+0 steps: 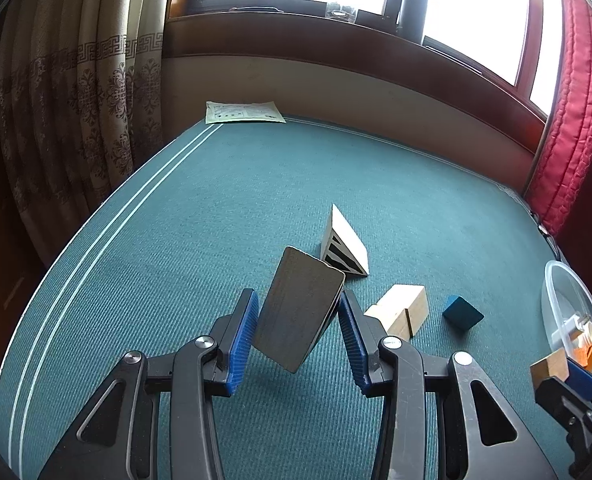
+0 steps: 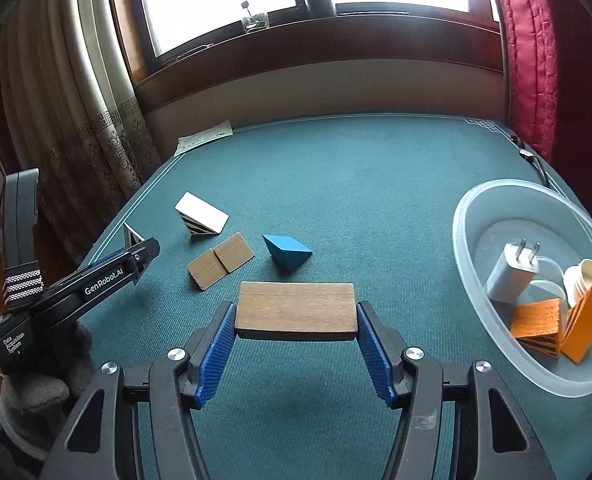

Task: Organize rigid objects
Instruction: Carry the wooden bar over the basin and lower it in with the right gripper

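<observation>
Blue-padded fingers of the right gripper (image 2: 296, 322) clamp a flat rectangular brown wooden block (image 2: 295, 310) by its two short ends, the block lying level and lifted clear of the teal green table cloth (image 2: 376, 184); just beyond it rests a blue wooden wedge (image 2: 287, 255), and left of that lie two flat square wooden tiles (image 2: 221, 261) touching edge to edge; farther left stands a white wedge with black-striped side (image 2: 201, 216). Off to the right sits a translucent round plastic basin (image 2: 472, 216) — inside it a grey plug adapter (image 2: 510, 276), two orange striped wedges (image 2: 556, 326) leaning together, and a white plastic piece (image 2: 584, 280) behind them.

The left gripper (image 1: 299, 320) holds a thin dark wooden board (image 1: 301, 314) tilted between its blue pads, its right edge against the right pad; whether the left pad touches it I cannot tell; the board hangs above the cloth. Beyond it stands the white striped wedge, and to the right the tiles, the blue wedge and the basin's rim; a printed paper sheet (image 1: 243, 112) lies at the far left corner of the table, under the window sill.
</observation>
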Demonstrator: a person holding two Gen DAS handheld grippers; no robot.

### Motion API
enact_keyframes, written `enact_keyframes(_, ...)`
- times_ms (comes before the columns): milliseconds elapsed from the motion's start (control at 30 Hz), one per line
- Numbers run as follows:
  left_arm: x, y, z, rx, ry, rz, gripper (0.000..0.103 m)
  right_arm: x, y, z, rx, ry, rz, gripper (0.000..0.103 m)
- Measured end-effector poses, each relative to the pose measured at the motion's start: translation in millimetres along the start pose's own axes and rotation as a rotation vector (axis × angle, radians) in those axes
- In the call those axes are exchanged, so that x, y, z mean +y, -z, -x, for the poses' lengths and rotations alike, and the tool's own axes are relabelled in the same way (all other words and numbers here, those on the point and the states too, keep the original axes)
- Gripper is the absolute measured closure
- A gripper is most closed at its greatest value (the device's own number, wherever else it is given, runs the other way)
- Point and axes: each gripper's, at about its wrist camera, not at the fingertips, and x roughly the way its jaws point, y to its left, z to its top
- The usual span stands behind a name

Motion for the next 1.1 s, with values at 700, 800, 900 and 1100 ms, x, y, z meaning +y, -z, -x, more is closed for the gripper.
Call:
enact_keyframes(700,-30,13,24,-0.009,0.036,-0.083,0.06,-94,-1,59,-0.144,0.153,-0.189,0.04)
enact_keyframes(800,-39,16,28,-0.007,0.049,-0.098,0.06,-107,1,63,-0.152,0.177,-0.208,0.04)
enact_keyframes(900,-48,17,32,-0.007,0.066,-0.11,0.06,-119,2,64,-0.152,0.199,-0.221,0.04)
enact_keyframes(1100,-66,18,40,-0.011,0.095,-0.138,0.06,-143,6,62,-0.141,0.243,-0.241,0.04)
